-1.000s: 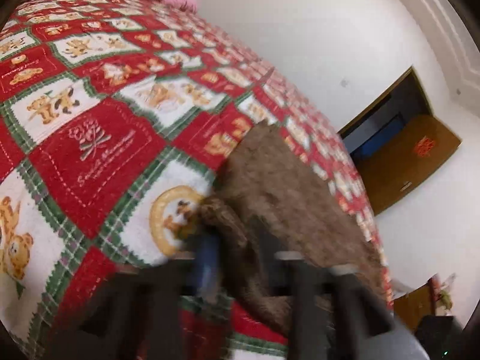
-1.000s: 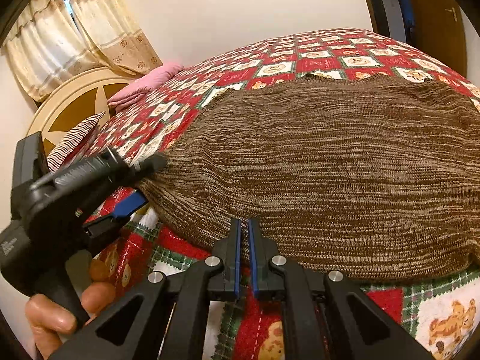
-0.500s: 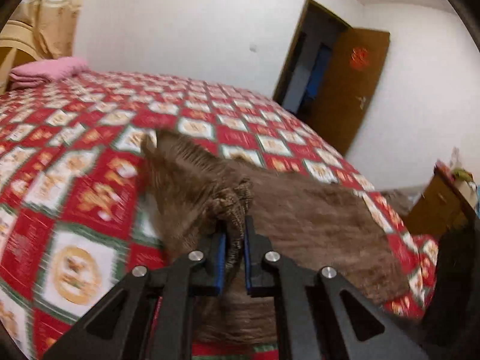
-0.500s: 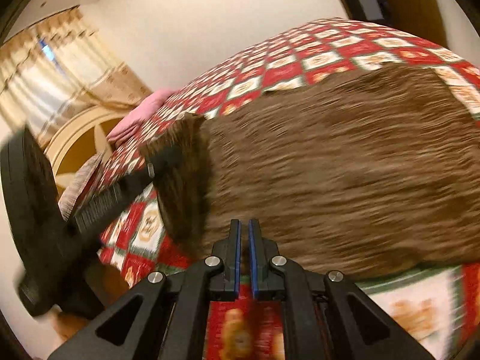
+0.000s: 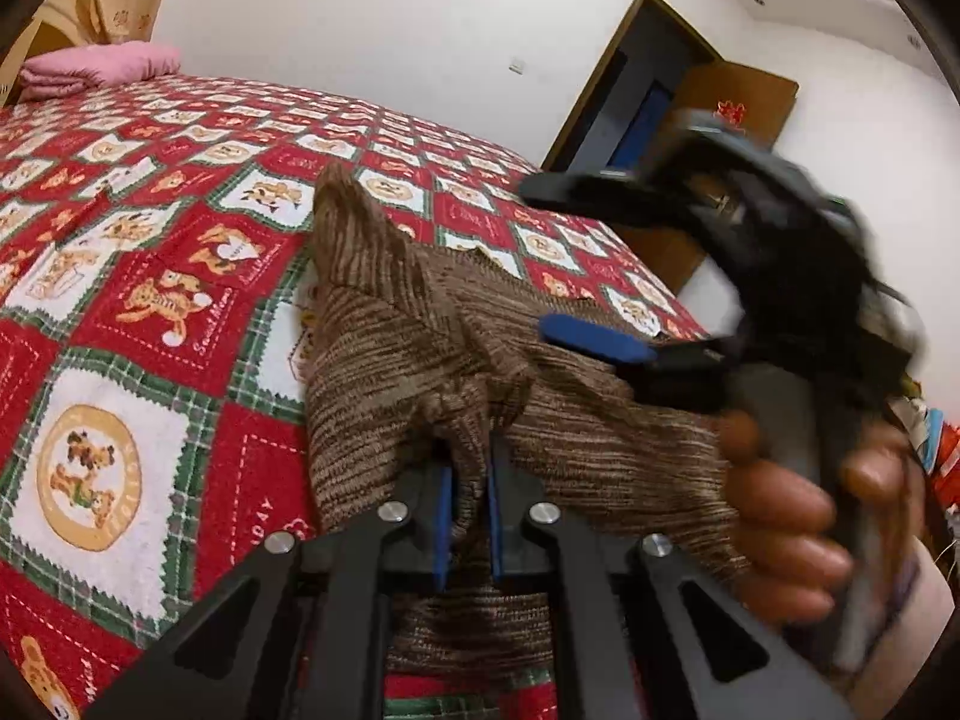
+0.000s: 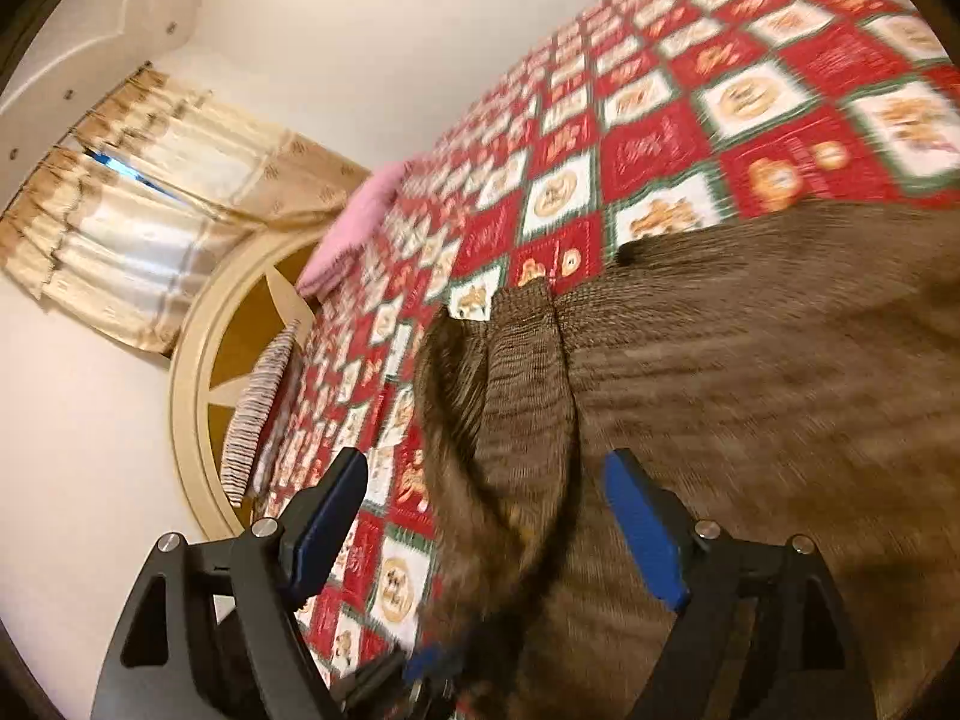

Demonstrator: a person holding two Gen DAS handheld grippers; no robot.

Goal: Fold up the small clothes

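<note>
1. Garment: a brown knit garment (image 5: 576, 420) is lying near the front edge of the bed, on the red, white and green patchwork bedspread (image 5: 150, 300). Its left portion is being lifted and bunched into a peak; the rest is spreading flat toward the bed's right side.

2. Left tongs (image 5: 468, 516): these are clamping tight on a fold of the brown knit, which is bulging up between the blue pads. A second ago they were gripping the same corner low against the bedspread; that corner is now standing higher and further in over the body of the garment.

3. Right tongs (image 6: 486, 546): the jaws are opening wide. Knit fabric is lying in the gap between them, but the pads are not pressing on it. A second ago, and half a second ago, they were pinched together at the garment's front edge.

4. Right hand (image 5: 792, 528): it is showing in the left wrist view, blurred, wrapped round the handle of the right tongs, above the garment's right part.

5. Reading for the task: the right side has apparently just let go, while the left is carrying its corner across. The first fold appears to be under way, not finished.

6. Other items: a pink folded cloth (image 5: 96, 66) is resting at the bed's far left corner.
</note>
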